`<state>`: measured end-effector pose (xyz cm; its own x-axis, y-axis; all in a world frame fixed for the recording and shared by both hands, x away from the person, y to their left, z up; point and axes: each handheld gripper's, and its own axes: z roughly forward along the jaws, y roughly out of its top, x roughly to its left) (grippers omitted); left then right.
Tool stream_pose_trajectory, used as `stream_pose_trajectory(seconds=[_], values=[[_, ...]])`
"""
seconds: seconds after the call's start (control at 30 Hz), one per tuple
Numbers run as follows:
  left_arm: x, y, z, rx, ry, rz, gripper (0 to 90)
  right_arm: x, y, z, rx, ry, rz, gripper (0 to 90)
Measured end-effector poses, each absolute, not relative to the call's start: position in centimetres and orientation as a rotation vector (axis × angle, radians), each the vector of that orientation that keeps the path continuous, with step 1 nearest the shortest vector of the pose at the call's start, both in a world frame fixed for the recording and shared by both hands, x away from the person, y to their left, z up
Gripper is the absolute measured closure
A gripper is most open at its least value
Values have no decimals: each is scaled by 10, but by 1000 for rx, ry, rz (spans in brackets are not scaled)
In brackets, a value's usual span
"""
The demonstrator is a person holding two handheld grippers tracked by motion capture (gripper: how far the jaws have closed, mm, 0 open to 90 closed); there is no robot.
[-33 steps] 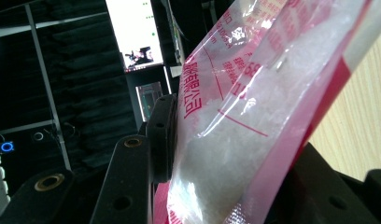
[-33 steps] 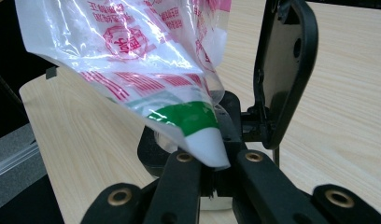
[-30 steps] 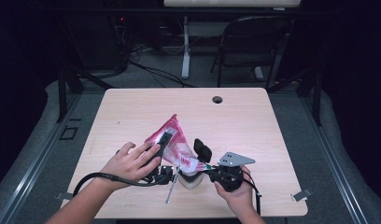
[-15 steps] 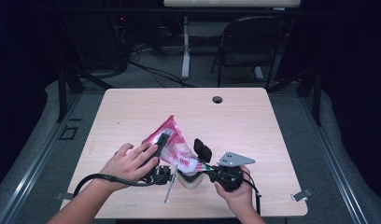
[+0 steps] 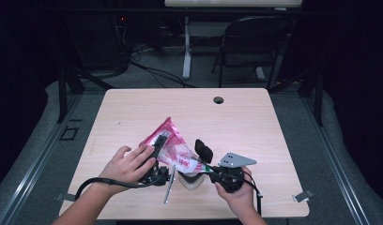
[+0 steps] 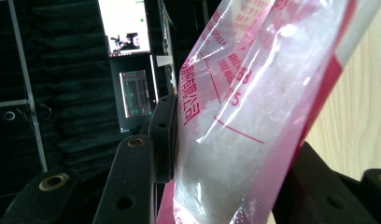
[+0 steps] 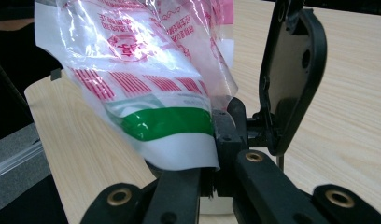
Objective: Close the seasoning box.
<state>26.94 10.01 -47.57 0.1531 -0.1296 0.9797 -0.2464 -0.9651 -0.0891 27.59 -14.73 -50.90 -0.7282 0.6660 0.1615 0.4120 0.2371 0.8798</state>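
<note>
1. Little has moved since the earlier frames: one pink-and-clear bag (image 5: 173, 149) lies as before, near the front of the worktop (image 5: 274, 131), between both hands.
2. Left tool (image 5: 157, 149): jaws partly closed, pressing the bag's white granular filling from both sides; its far jaw is hidden under the bag.
3. Right tool (image 5: 204, 161): jaws closed, pinching the bag's green-striped edge.
4. Beneath the bag, one pale object (image 5: 192, 180) and one thin metal rod (image 5: 169, 183) are partly covered and hard to identify.
</note>
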Motion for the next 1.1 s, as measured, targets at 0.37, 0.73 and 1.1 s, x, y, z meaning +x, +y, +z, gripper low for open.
stream_pose_trajectory(seconds=[0.37, 0.73, 1.1], values=[[270, 102, -481, 2301, -302, 1924, 652, 276, -148, -506, 1009, 2252, 1506, 893], [269, 105, -489, 2317, -235, 1871, 660, 277, -149, -505, 1004, 2251, 1511, 891], [267, 108, -497, 2317, -159, 1819, 663, 276, -148, -504, 1000, 2247, 1520, 888]])
